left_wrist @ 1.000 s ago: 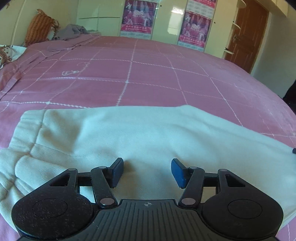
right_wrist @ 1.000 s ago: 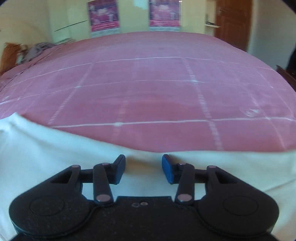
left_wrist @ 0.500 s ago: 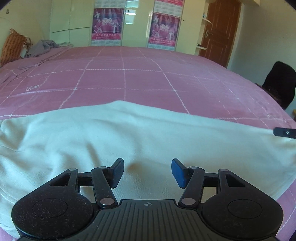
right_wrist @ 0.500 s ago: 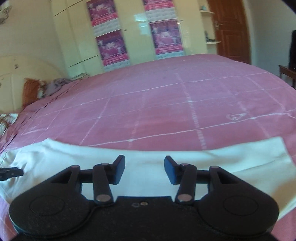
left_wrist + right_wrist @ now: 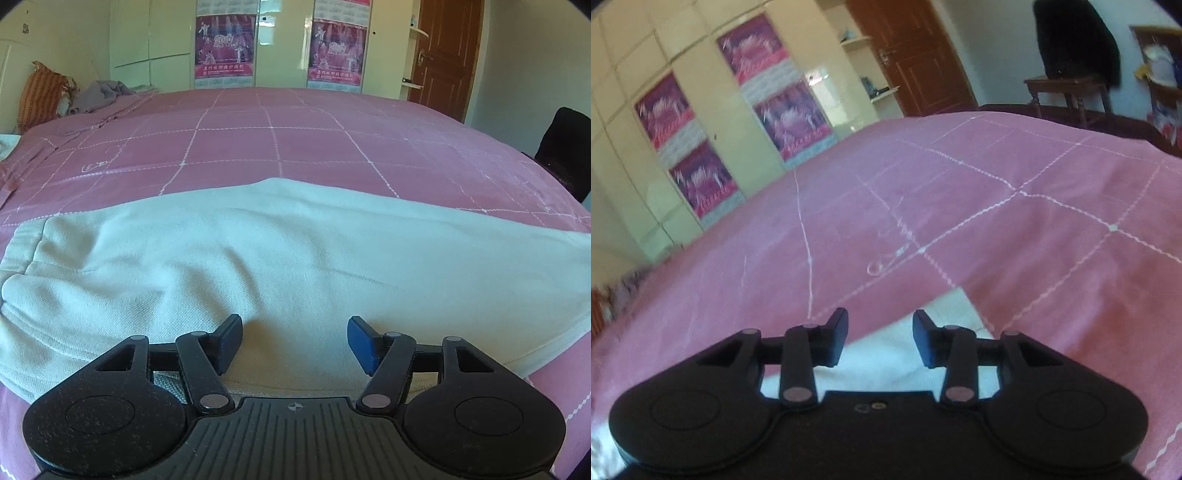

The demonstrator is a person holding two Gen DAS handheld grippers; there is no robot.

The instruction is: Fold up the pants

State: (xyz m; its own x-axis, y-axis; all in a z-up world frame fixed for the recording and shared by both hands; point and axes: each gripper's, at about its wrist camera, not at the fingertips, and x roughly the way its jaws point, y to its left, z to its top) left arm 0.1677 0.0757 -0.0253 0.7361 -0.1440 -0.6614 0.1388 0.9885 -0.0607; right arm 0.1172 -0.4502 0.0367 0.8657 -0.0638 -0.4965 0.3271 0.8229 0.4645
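Cream-white pants (image 5: 295, 258) lie flat across the near part of a pink bed (image 5: 277, 147), waistband at the left, legs running right. My left gripper (image 5: 294, 341) is open and empty, hovering just above the pants' near edge. In the right wrist view, my right gripper (image 5: 880, 338) is open and empty above the leg-end corner of the pants (image 5: 923, 332), with pink bedspread (image 5: 997, 221) beyond it. The view is tilted and blurred.
An orange pillow (image 5: 40, 96) and a grey garment (image 5: 99, 94) lie at the bed's far left. Wardrobe doors with posters (image 5: 225, 51) and a brown door (image 5: 443, 55) stand behind. A dark chair (image 5: 565, 147) is at the right; a wooden table (image 5: 1067, 92) too.
The left gripper swung back left, so the waistband shows again. The right gripper lifted, tilted and turned right toward the leg-end corner. Both stayed open.
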